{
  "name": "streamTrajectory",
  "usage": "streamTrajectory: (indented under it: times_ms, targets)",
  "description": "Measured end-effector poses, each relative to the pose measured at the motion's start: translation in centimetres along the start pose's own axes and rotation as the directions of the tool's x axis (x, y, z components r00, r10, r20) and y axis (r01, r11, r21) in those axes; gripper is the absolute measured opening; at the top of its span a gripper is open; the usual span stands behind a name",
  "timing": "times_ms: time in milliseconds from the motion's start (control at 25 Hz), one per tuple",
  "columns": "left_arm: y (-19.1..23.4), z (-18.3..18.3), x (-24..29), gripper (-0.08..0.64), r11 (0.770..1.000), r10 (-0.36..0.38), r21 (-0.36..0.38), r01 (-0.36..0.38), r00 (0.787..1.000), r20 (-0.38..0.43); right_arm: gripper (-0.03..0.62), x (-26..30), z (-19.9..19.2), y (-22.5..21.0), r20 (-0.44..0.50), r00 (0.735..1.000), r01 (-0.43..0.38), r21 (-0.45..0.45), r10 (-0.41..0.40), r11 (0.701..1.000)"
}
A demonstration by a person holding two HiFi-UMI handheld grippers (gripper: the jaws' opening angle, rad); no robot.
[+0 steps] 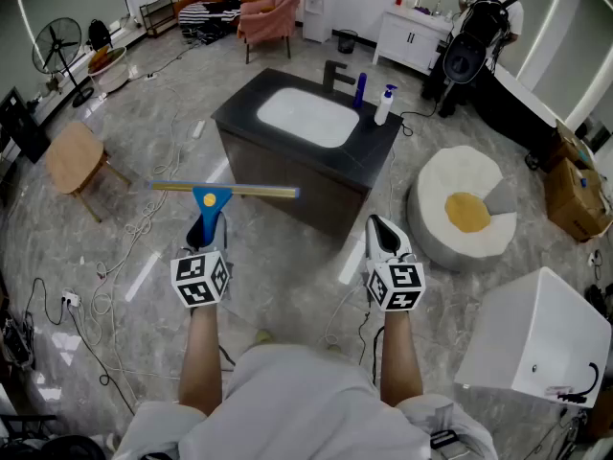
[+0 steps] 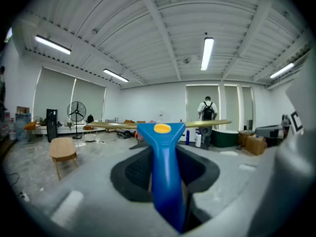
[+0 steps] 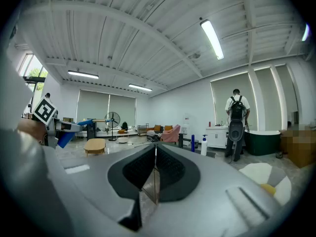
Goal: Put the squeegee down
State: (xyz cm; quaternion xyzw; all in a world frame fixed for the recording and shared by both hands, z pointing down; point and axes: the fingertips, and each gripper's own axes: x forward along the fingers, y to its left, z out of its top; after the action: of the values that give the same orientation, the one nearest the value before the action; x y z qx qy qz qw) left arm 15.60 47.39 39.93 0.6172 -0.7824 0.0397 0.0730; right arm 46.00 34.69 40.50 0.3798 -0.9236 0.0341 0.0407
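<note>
Blue squeegee (image 1: 213, 197) handle pinched tight in left gripper (image 1: 207, 226), up in air near dark sink counter (image 1: 239, 113). Yellow blade (image 1: 251, 191) level, sideways. Right gripper (image 1: 382, 236) jaws pressed together, nothing inside. Black-and-white square marks on cubes (image 1: 200, 278). Blue bottle (image 1: 360, 89), white pump bottle (image 1: 384, 105) on counter.

I see a big studio hall staged like a home: a sink counter (image 1: 375, 148), a sofa (image 1: 209, 11), a fan (image 1: 57, 44), and loose cables (image 1: 142, 226) on the floor (image 1: 287, 290).
</note>
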Motion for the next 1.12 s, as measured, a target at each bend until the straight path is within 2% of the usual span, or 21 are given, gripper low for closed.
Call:
streamTrajectory:
  times_ms: [400, 640, 1120]
  targets:
    - [0.6, 0.0, -0.4, 0.129, 1.0, 0.002, -0.002, -0.002, 1.0, 0.002, 0.009, 0.4, 0.2, 1.6, -0.002, 1.0, -0.024, -0.032, 0.023, 0.999]
    - [1.2, -0.3, -0.3, 0.129, 1.0, 0.009, -0.01, -0.009, 1.0, -0.001, 0.009, 0.7, 0.1, 1.9, 0.005, 1.0, -0.026, -0.022, 0.026, 0.999]
    - [6.0, -1.2, 0.8, 0.129, 0.999, 0.003, -0.031, -0.004, 1.0, -0.021, 0.009, 4.5, -0.3, 5.8, -0.016, 0.999, -0.034, -0.039, 0.033, 0.999]
